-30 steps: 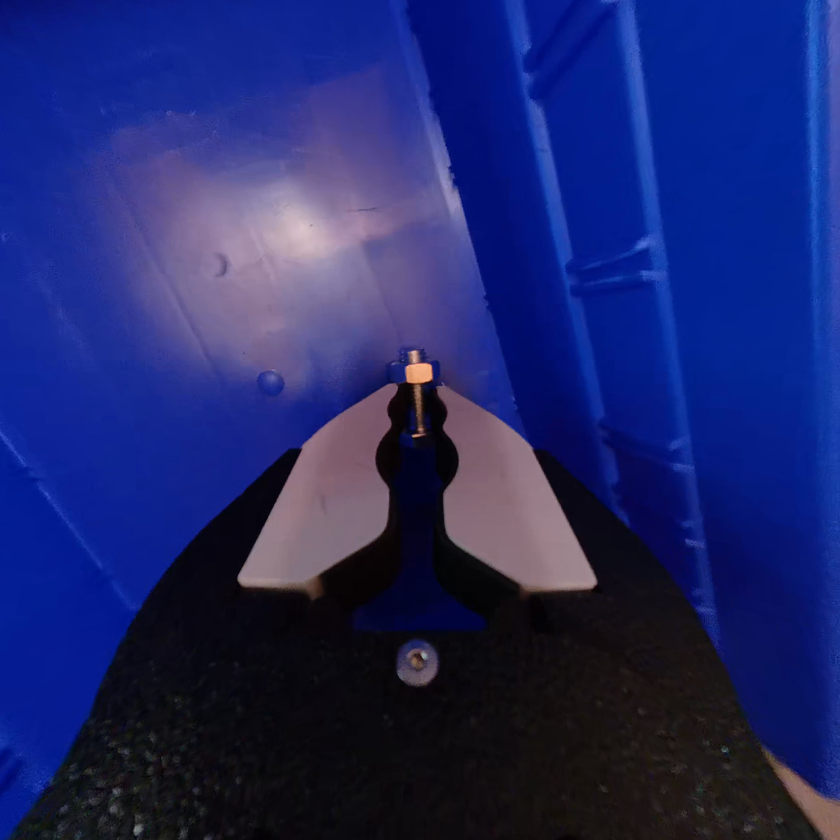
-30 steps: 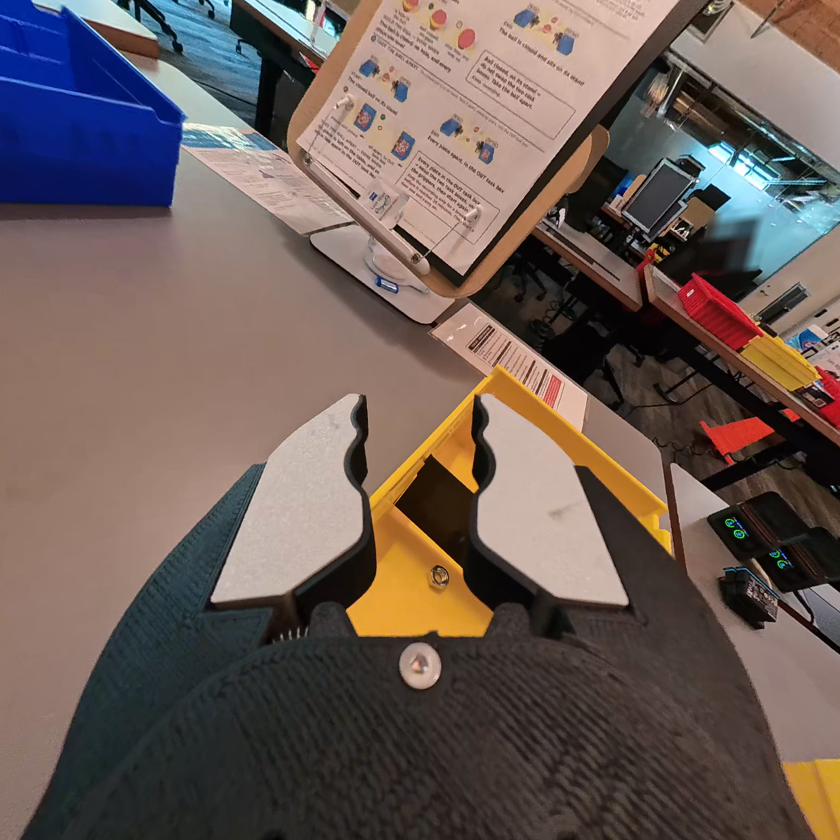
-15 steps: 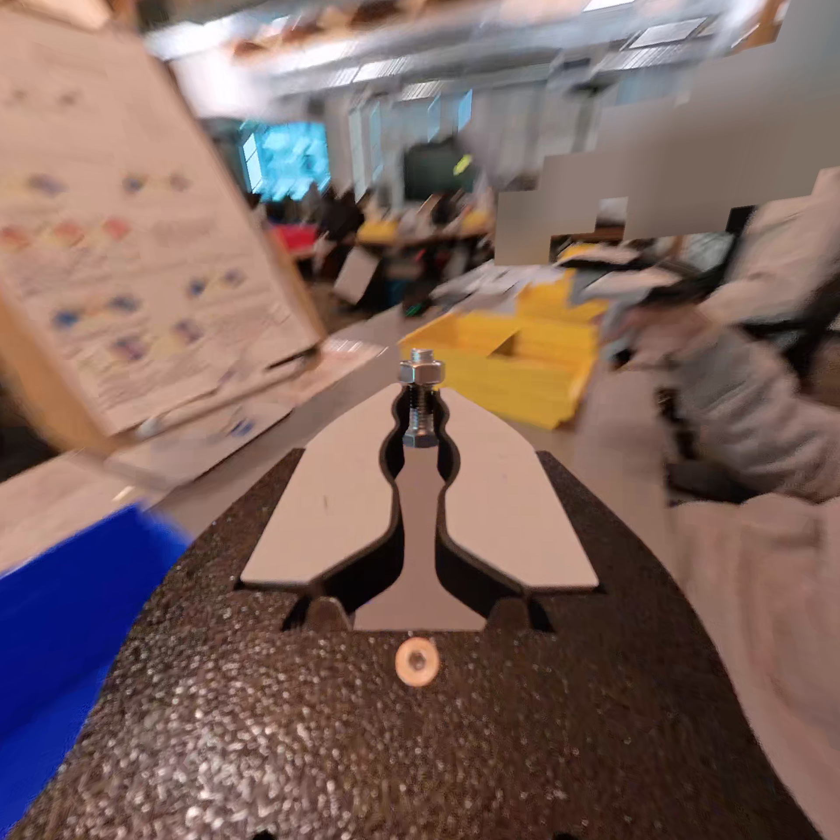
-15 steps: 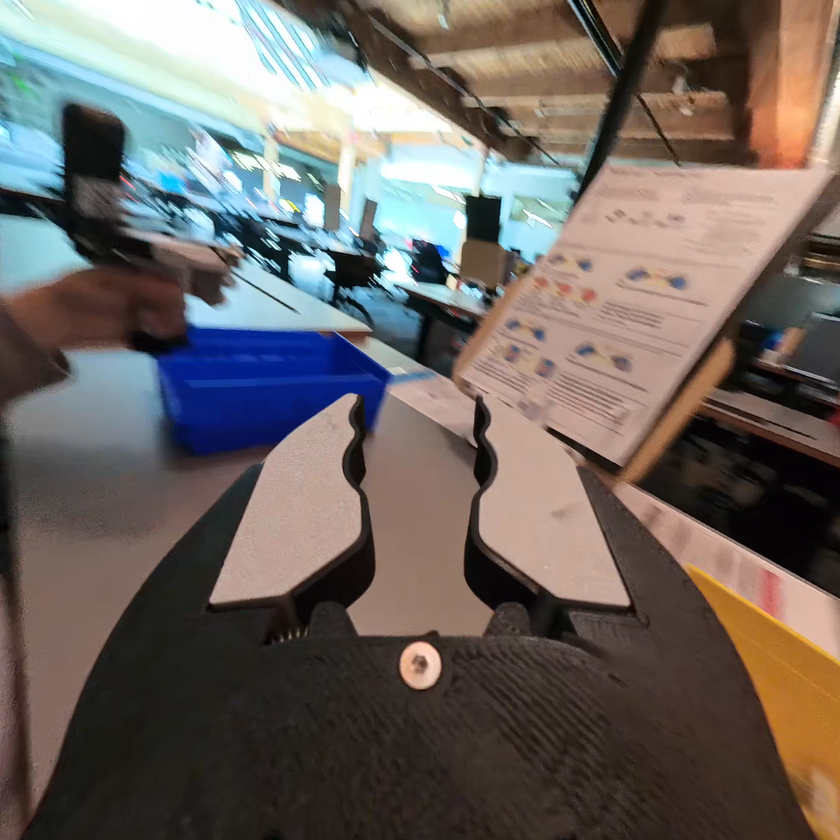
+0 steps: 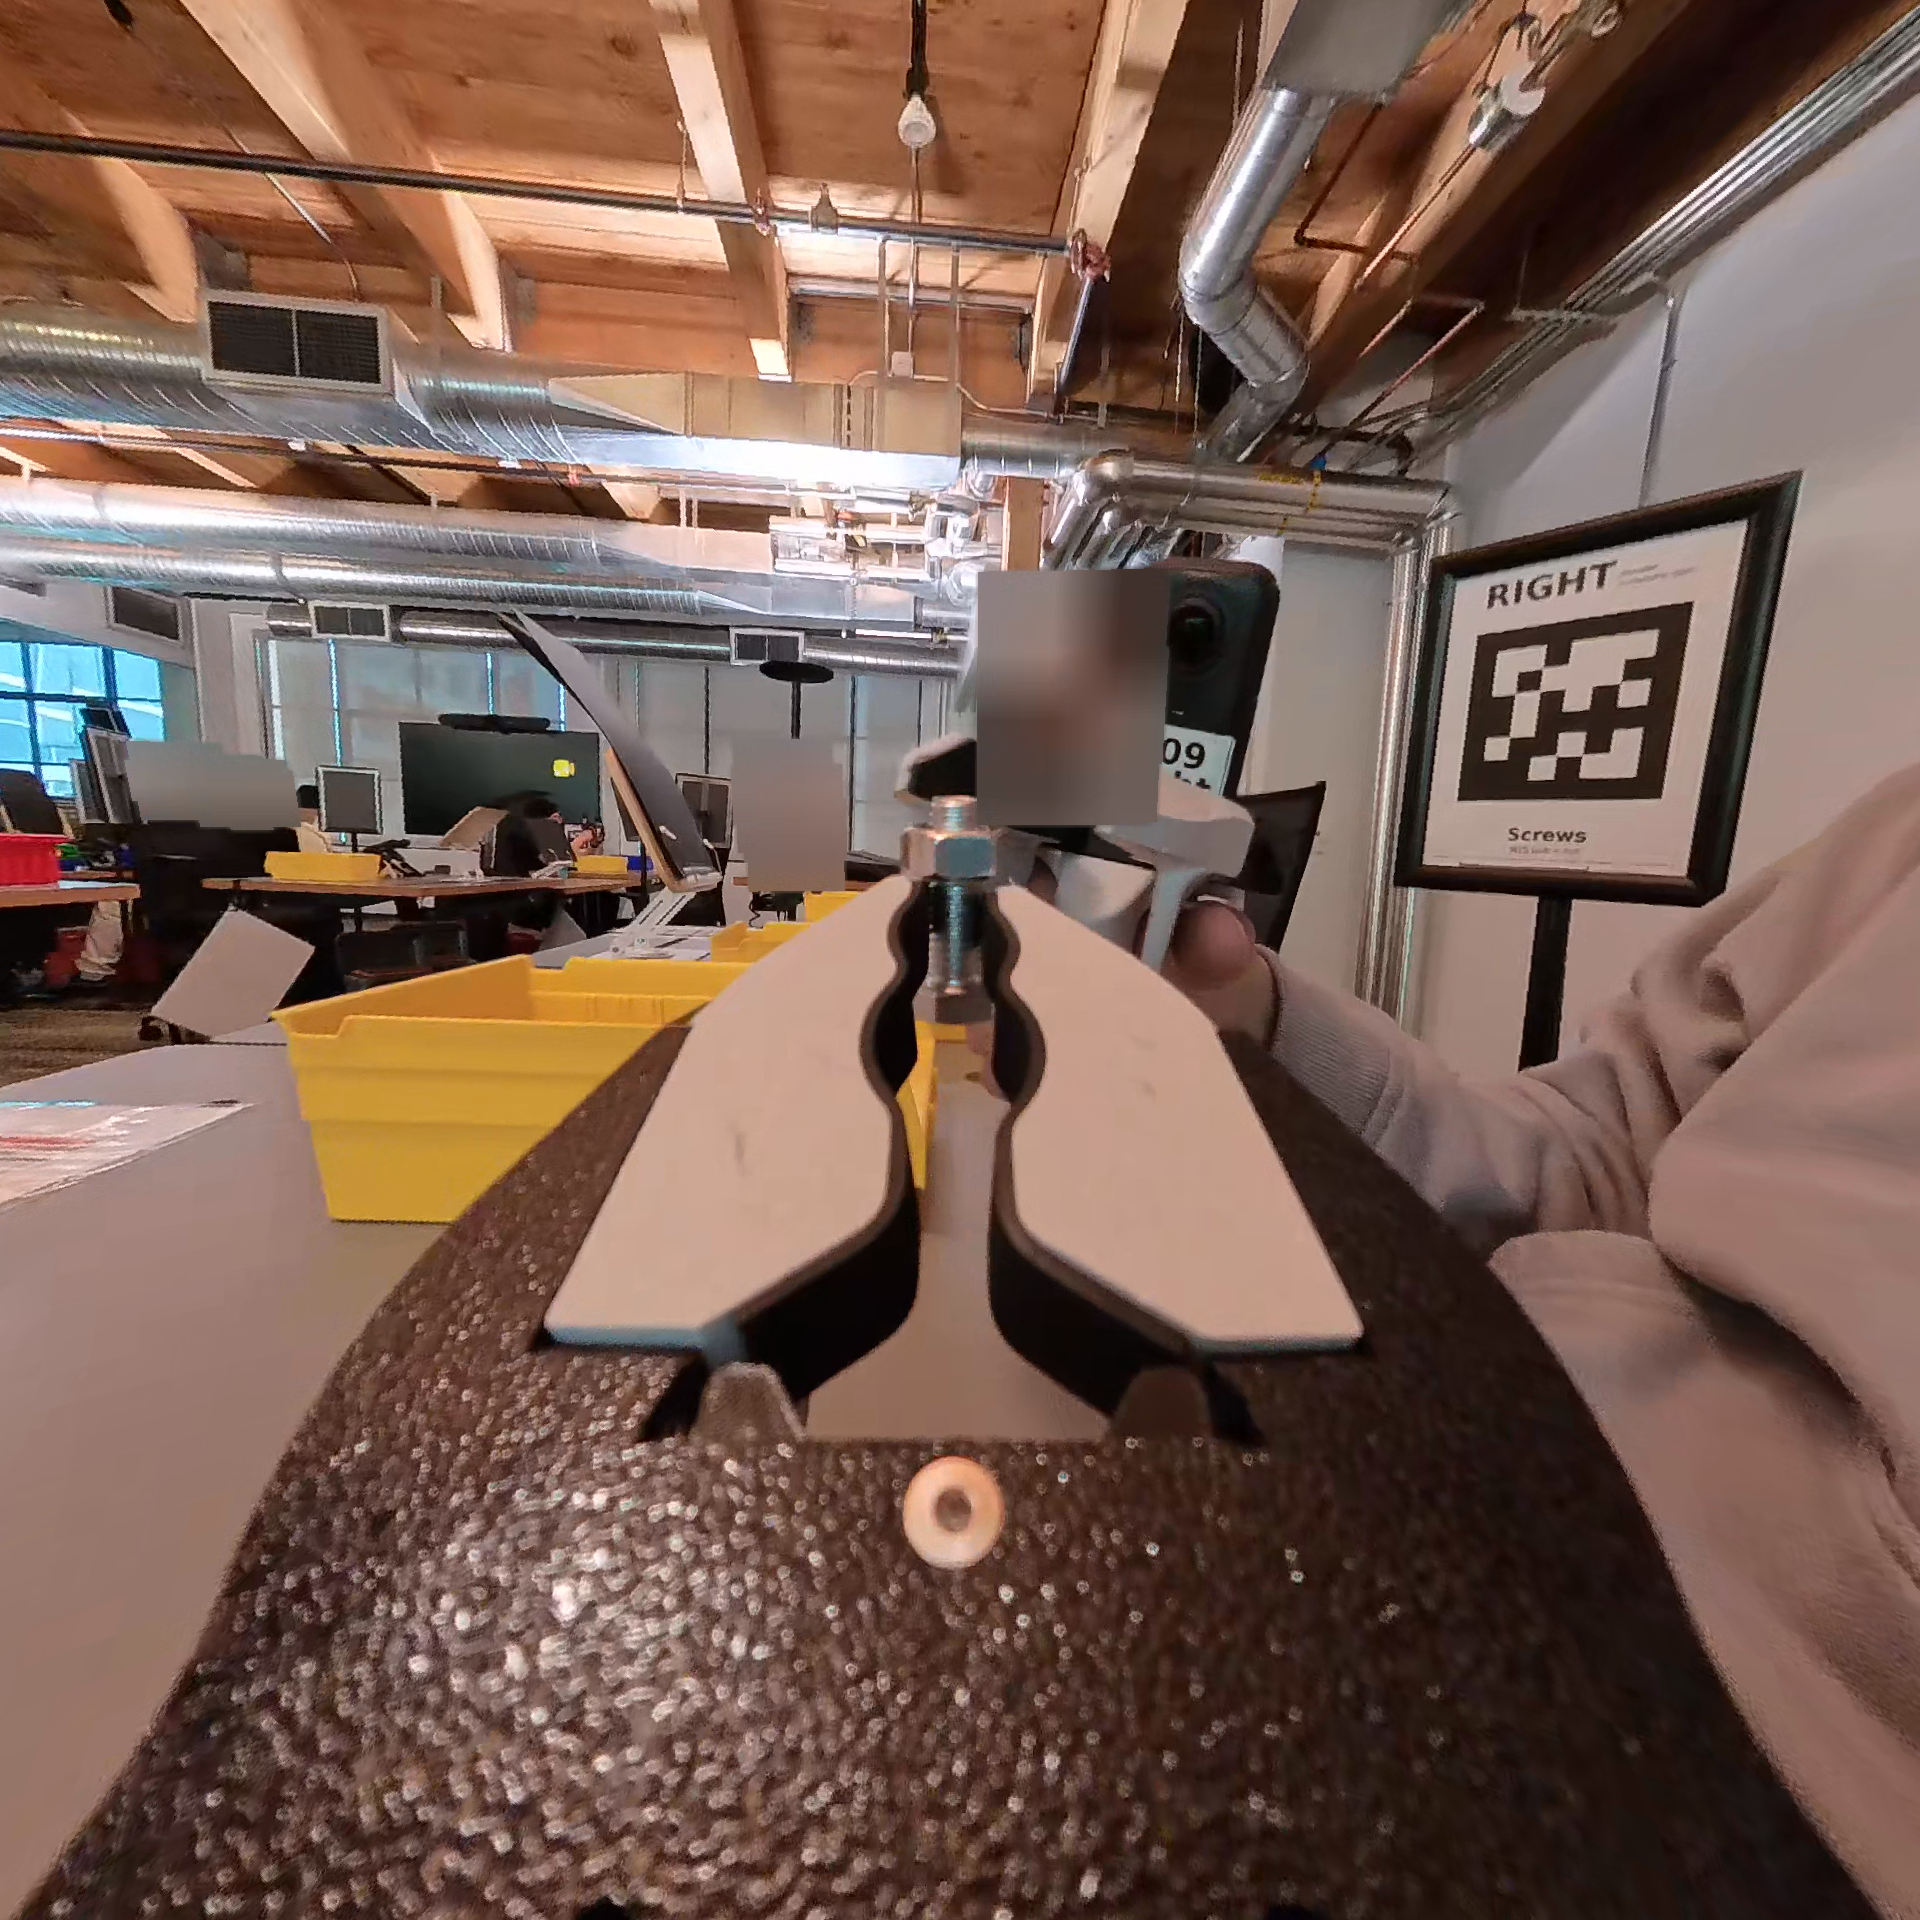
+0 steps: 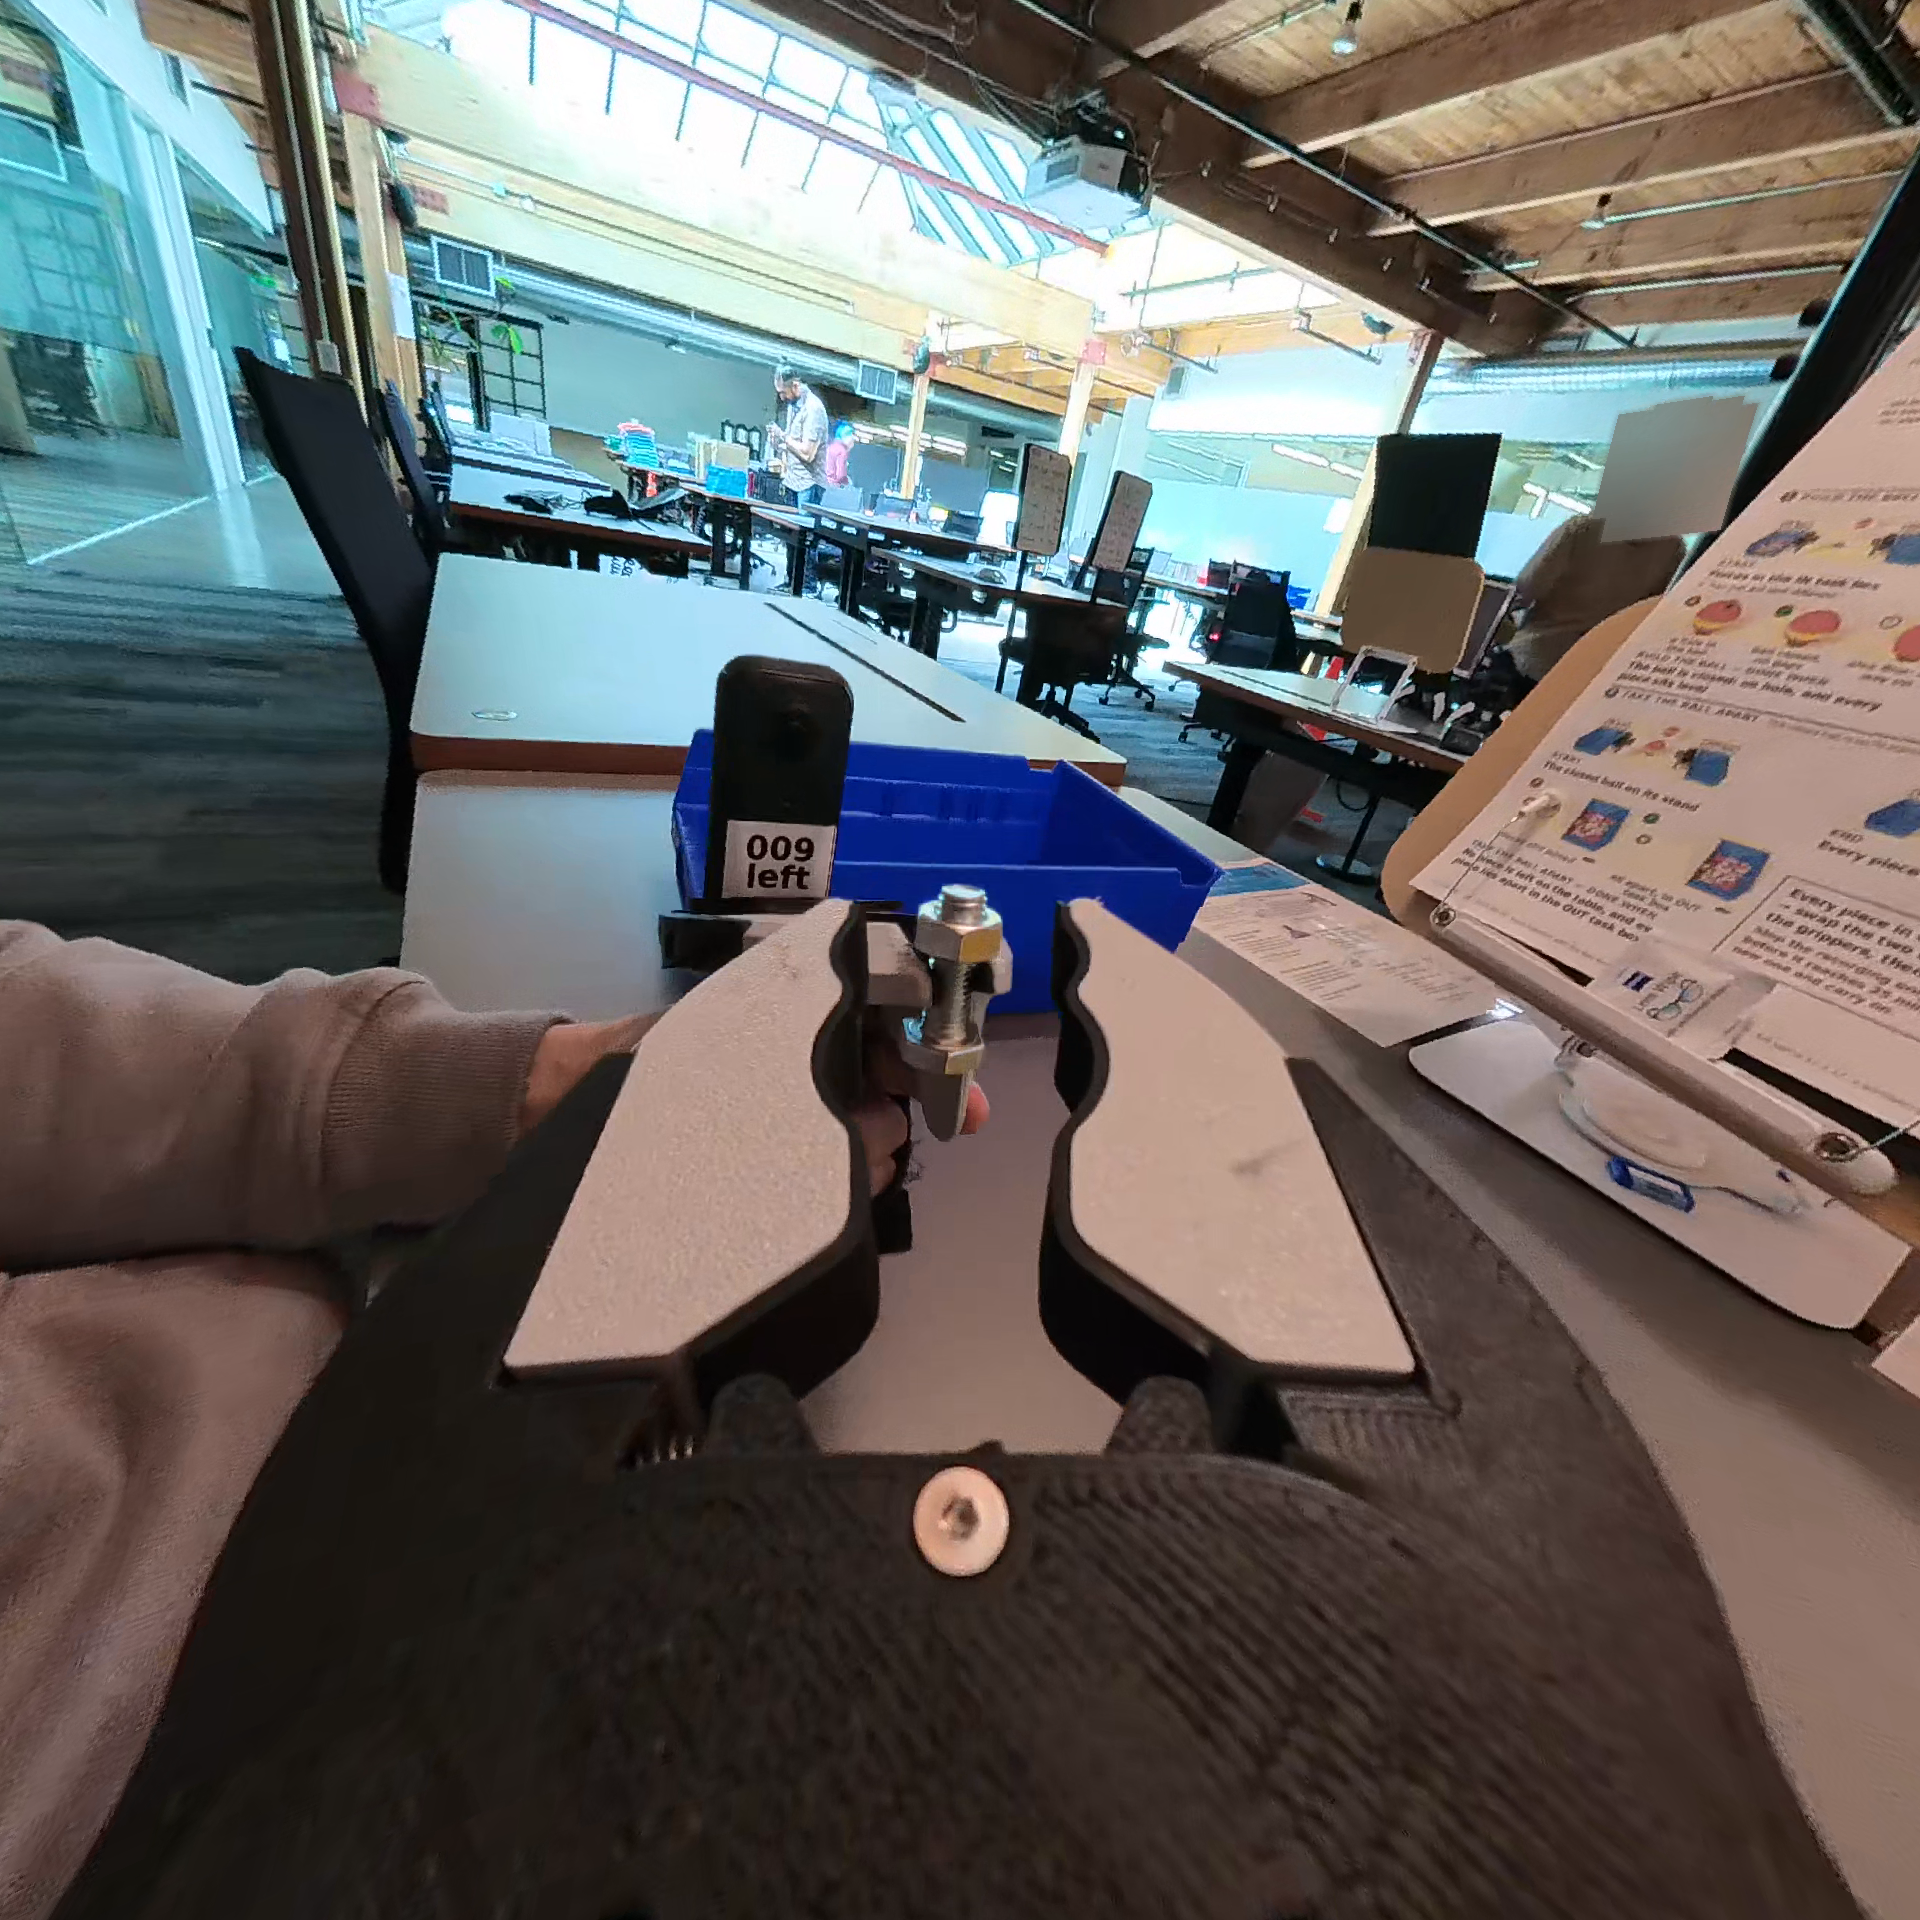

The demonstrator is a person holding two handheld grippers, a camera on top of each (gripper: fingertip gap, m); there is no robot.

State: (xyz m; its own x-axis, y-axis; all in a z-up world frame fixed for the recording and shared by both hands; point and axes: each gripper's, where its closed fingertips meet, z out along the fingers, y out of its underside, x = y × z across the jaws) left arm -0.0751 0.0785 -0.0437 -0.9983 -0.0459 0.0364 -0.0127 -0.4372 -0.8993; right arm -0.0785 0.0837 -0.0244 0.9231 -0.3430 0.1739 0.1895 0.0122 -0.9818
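Observation:
My left gripper [image 5: 954,896] is shut on a silver bolt [image 5: 956,914]. The bolt stands upright, clamped by its threaded shank, with a hex nut above the tips and its head below. My right gripper [image 6: 956,935] is open and faces the left one. In the right wrist view the bolt [image 6: 956,987] stands between my right fingers [image 6: 1164,1132], with a gap to each pad. The left gripper [image 6: 940,1013] shows there head-on, its camera [image 6: 779,779] above it. The right gripper [image 5: 1164,883] shows blurred just beyond the bolt in the left wrist view.
A blue bin [image 6: 1039,862] stands on the grey table [image 6: 540,883] behind the left gripper. A yellow bin [image 5: 468,1060] is behind the right one. An instruction board on a stand [image 6: 1714,831] is at the right, and a framed marker sign [image 5: 1590,707] stands by the wall. Sleeves [image 5: 1662,1143] hold the grippers. My two grippers' fingertips are within a few centimetres of each other.
My left gripper rose out of the blue bin with the bolt still clamped and swung to face the right gripper. My right gripper swung up from the yellow bin, still open, around the bolt.

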